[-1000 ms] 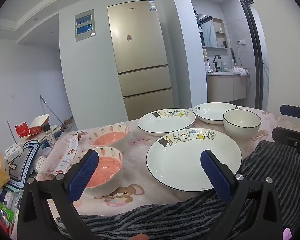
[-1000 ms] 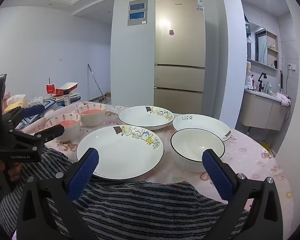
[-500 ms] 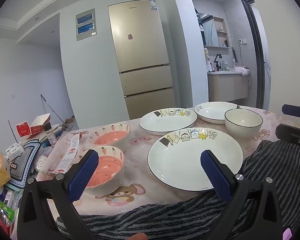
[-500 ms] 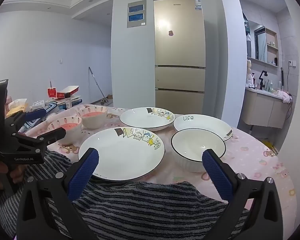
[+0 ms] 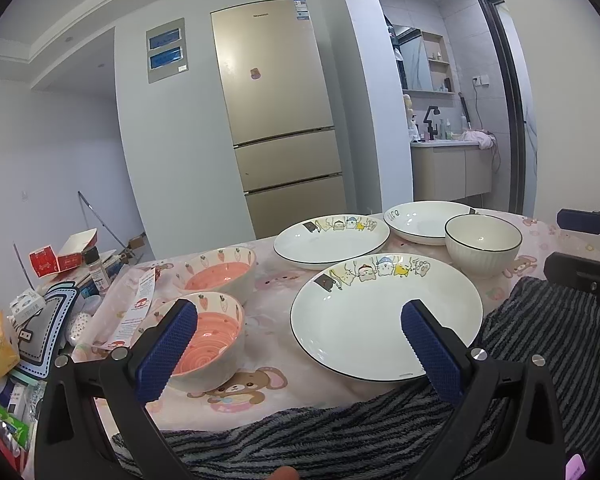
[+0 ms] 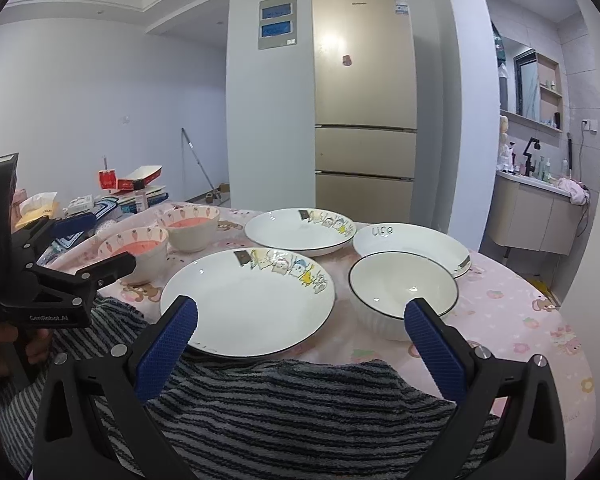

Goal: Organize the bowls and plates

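Observation:
Two cartoon-rimmed white plates lie on the pink tablecloth, the near one [image 5: 384,316] [image 6: 248,300] and the far one [image 5: 332,240] [image 6: 300,230]. A plain white bowl [image 5: 483,242] [image 6: 403,292] stands in front of a lettered white dish [image 5: 424,220] [image 6: 416,246]. Two pink carrot-patterned bowls sit on the left, one near [image 5: 212,340] [image 6: 136,250] and one farther back [image 5: 220,276] [image 6: 192,226]. My left gripper [image 5: 300,344] hangs open just short of the near plate and near pink bowl. Open and empty as well, my right gripper [image 6: 300,340] hovers before the near plate and white bowl.
A grey striped towel [image 6: 280,412] [image 5: 540,344] covers the table's near edge under both grippers. Boxes, packets and a small bottle [image 5: 96,268] crowd the table's left end. A gold fridge [image 6: 364,100] stands behind the table, a bathroom vanity [image 6: 540,212] at the right.
Both grippers have crept slightly nearer to the dishes and stayed open. No dish has moved.

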